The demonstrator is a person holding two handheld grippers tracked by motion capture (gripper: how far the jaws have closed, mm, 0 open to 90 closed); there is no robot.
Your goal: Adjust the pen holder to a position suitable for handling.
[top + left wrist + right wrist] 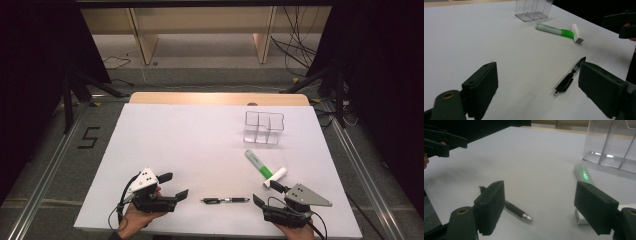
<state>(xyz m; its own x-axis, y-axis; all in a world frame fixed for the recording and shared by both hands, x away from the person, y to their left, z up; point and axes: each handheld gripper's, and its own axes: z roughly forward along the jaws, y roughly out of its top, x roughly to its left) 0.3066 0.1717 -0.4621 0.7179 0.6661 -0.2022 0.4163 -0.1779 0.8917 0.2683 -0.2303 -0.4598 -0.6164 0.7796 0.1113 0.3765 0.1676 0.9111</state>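
Observation:
A black pen (226, 200) lies flat near the table's front edge, between my two grippers. My left gripper (175, 185) rests to the pen's left, open, with nothing between its jaws. In the left gripper view that gripper (539, 87) faces the pen (567, 80), which lies just inside the right-hand jaw. My right gripper (267, 194) sits to the pen's right, open and empty. From the right gripper view, the gripper (541, 205) has the pen (516, 211) by its left-hand jaw, tip pointing right.
A green highlighter (258, 165) and a white capped stick (275, 177) lie just beyond my right gripper. A clear plastic organizer (264, 127) with compartments stands farther back at the right. The white table (180, 135) ends at a wooden strip at the back.

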